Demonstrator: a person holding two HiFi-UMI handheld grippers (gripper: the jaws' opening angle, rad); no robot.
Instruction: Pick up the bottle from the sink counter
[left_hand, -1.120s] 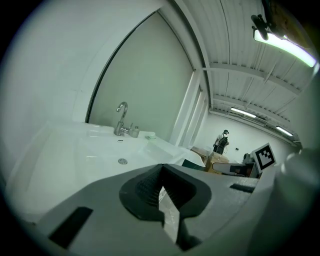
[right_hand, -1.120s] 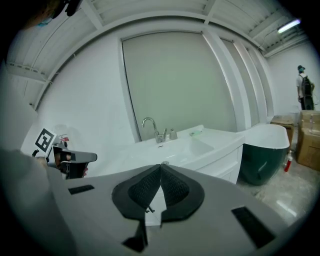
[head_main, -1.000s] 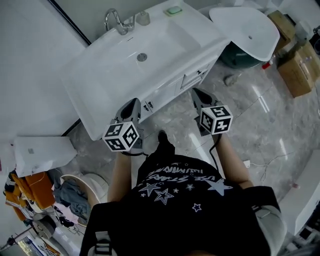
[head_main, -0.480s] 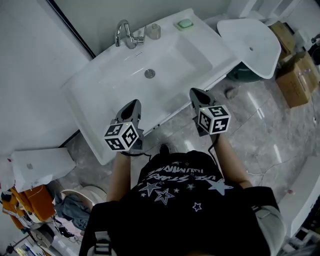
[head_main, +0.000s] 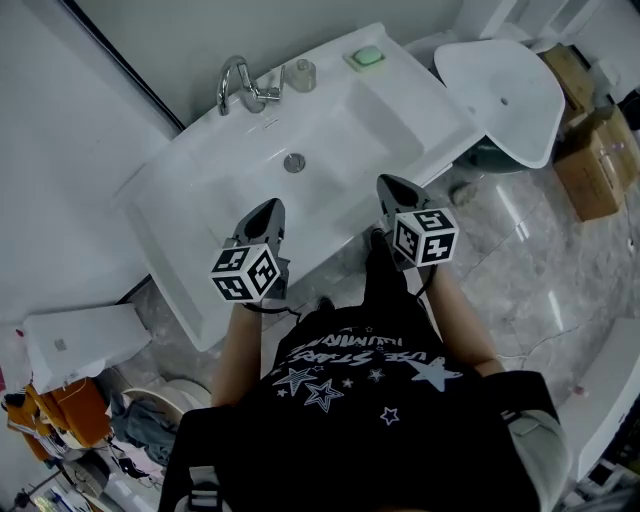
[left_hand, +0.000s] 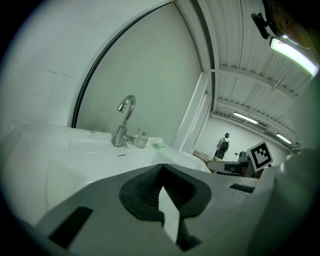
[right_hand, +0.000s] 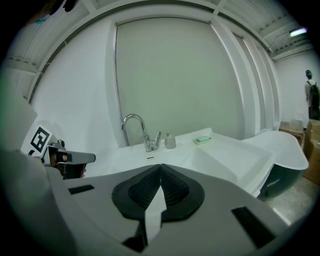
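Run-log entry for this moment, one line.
left tongs: shut, empty | right tongs: shut, empty | bottle: upright beside faucet, untouched | stage: pre-grasp

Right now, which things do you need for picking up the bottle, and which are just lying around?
For the job: bottle, sink counter, left tongs, right tongs.
Just lying about: faucet, green soap, cardboard boxes, loose white basin.

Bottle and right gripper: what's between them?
Only the bare white sink basin; nothing stands between the right gripper and the bottle. Head view shows it; the drain sits off to the side.
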